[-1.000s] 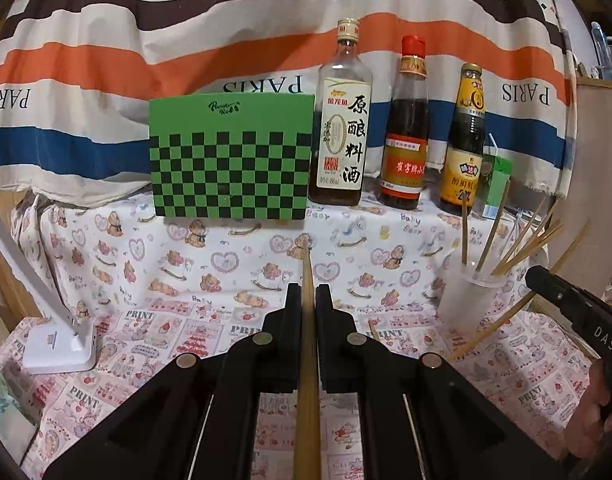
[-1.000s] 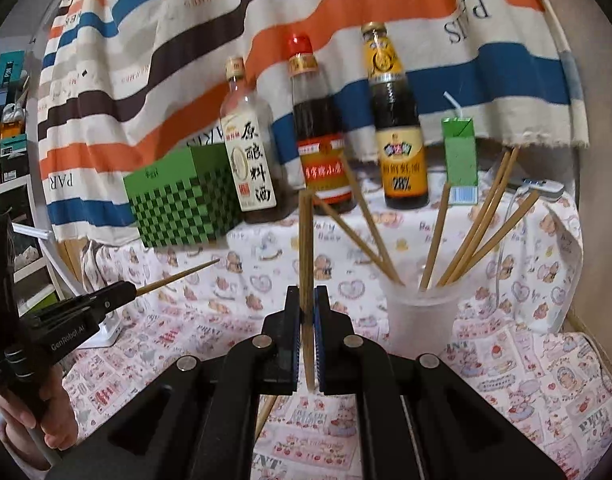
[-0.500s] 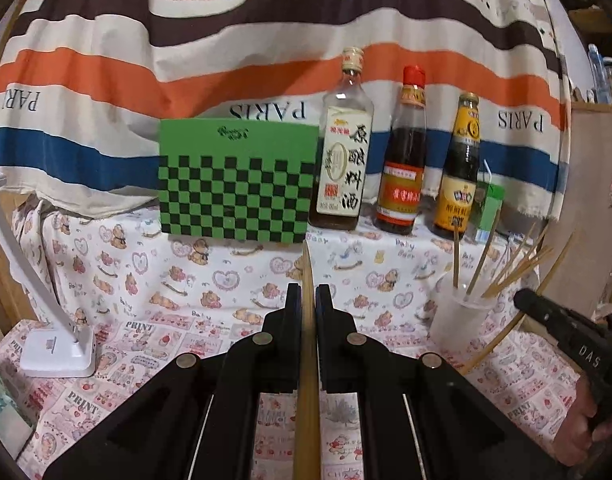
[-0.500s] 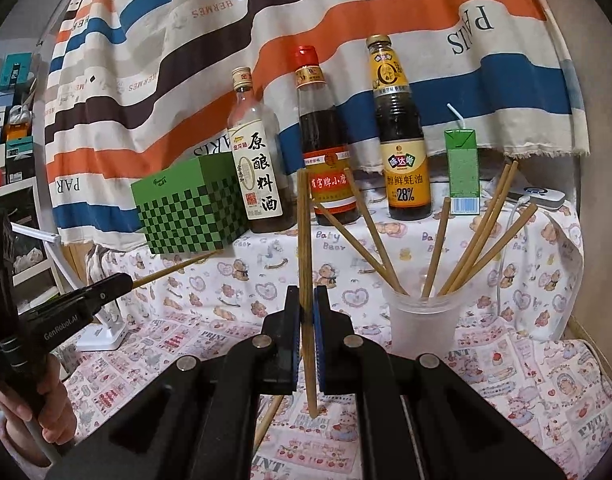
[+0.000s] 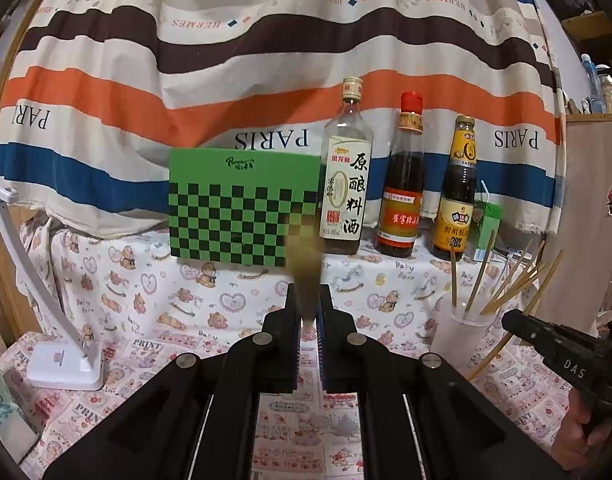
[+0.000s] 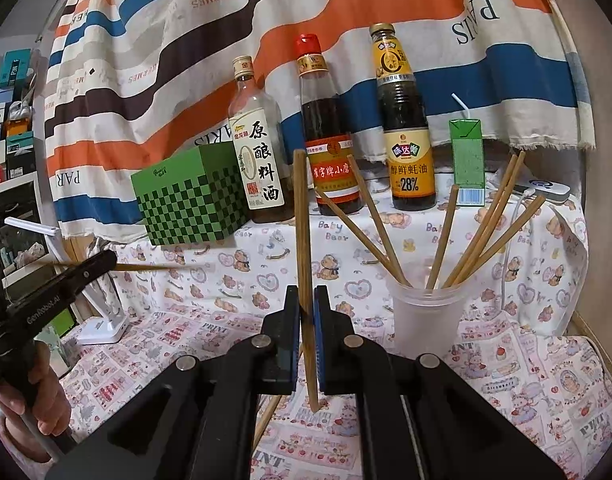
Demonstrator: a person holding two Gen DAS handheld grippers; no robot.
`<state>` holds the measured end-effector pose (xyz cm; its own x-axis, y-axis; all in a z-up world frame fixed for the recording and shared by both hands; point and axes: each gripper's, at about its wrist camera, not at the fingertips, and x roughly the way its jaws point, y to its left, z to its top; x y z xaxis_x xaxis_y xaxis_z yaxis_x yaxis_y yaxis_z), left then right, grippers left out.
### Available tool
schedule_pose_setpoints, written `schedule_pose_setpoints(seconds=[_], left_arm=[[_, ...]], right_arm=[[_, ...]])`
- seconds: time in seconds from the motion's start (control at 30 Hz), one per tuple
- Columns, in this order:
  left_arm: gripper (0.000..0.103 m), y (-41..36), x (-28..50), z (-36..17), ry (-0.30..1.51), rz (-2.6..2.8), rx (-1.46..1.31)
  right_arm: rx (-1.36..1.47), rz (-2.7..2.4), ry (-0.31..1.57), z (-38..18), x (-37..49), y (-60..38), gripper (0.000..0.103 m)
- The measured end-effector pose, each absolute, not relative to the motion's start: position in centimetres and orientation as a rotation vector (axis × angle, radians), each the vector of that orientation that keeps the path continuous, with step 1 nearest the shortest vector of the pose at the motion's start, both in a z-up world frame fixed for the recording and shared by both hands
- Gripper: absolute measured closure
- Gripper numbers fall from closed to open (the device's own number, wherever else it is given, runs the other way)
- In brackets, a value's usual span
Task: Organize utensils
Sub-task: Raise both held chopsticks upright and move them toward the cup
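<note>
In the left wrist view my left gripper (image 5: 306, 312) is shut on a wooden chopstick (image 5: 304, 264), which points forward and looks blurred. The right wrist view shows that left gripper (image 6: 106, 258) at the left, its chopstick (image 6: 158, 267) lying about level. My right gripper (image 6: 306, 304) is shut on a near-upright chopstick (image 6: 301, 232), left of a translucent cup (image 6: 426, 312) that holds several chopsticks (image 6: 486, 224). The left wrist view shows the cup (image 5: 460, 334) at the right, with the right gripper (image 5: 506, 318) just beyond it. One more chopstick (image 6: 272, 414) lies on the cloth under my right gripper.
A green checkered box (image 5: 242, 204), three sauce bottles (image 5: 400, 184) and a green drink carton (image 6: 468, 160) stand along the back before a striped cloth. A white lamp base (image 5: 64, 366) sits at the left. A person's hand (image 6: 42, 408) holds the left gripper.
The left gripper has tipped, so its chopstick went from slanting up to about level and now looks short and blurred in its own view. The right gripper has kept still.
</note>
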<state>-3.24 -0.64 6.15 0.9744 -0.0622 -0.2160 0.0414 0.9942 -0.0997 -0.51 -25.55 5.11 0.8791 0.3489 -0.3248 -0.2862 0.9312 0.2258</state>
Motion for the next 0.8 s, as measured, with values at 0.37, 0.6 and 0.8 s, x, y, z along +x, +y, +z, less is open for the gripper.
schedule_pose_setpoints(seconds=[0.37, 0.6, 0.8], left_arm=[[0.097, -0.6, -1.5, 5.1, 0.325, -0.056, -0.116], [0.097, -0.7, -1.6, 5.2, 0.323, -0.083, -0.12], [0.097, -1.7, -1.8, 5.3, 0.309, -0.094, -0.066]], right_arm=[[0.158, 0.335, 0.428, 4.2, 0.5, -25.1, 0.096], [0.159, 0.336, 0.432, 4.2, 0.6, -25.0, 0.096], [0.173, 0.328, 0.431, 4.1, 0.6, -25.3, 0.096]])
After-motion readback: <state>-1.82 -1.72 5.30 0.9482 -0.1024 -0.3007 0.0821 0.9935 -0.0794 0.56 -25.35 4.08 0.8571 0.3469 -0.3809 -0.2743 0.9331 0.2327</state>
